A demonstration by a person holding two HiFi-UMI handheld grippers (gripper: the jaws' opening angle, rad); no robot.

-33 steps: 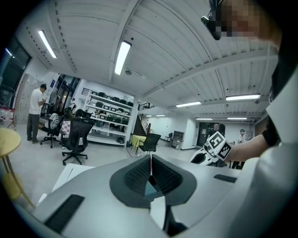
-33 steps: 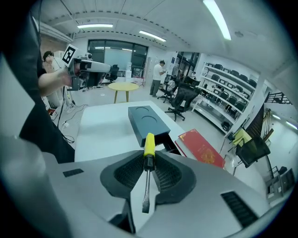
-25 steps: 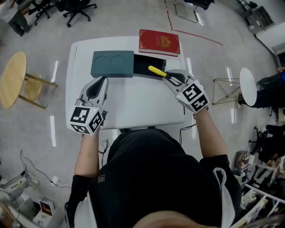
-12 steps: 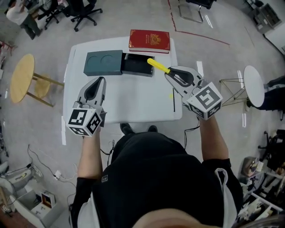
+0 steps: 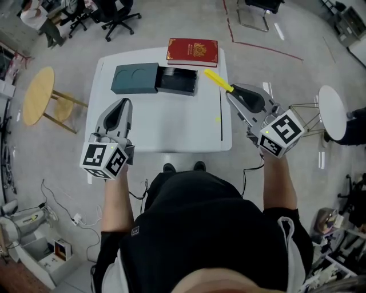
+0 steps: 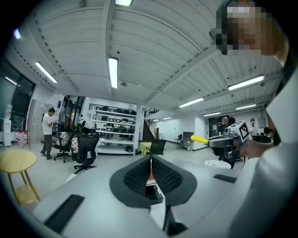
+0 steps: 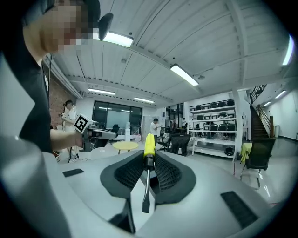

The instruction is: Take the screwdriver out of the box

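The dark teal box [image 5: 135, 78] lies at the back of the white table [image 5: 171, 129], its black tray [image 5: 178, 80] slid out to the right and empty. My right gripper [image 5: 233, 91] hangs over the table's right edge, shut on a screwdriver [image 5: 218, 80] whose yellow handle sticks out past the fingertips. In the right gripper view the screwdriver [image 7: 148, 146] is clamped between the pads of my right gripper [image 7: 148, 160], its shaft pointing back toward the camera. My left gripper [image 5: 124, 103] is shut and empty near the table's front left; the left gripper view shows my left gripper [image 6: 150, 162] with its jaws together.
A red book [image 5: 193, 52] lies behind the box. A round wooden stool [image 5: 38, 94] stands left of the table, and a white round side table [image 5: 331, 112] to the right. Office chairs [image 5: 114, 14] are at the far left. A cable [image 5: 246, 171] trails on the floor.
Both grippers have risen and drawn back from the box. The right one carried the screwdriver from over the tray out to the table's right edge.
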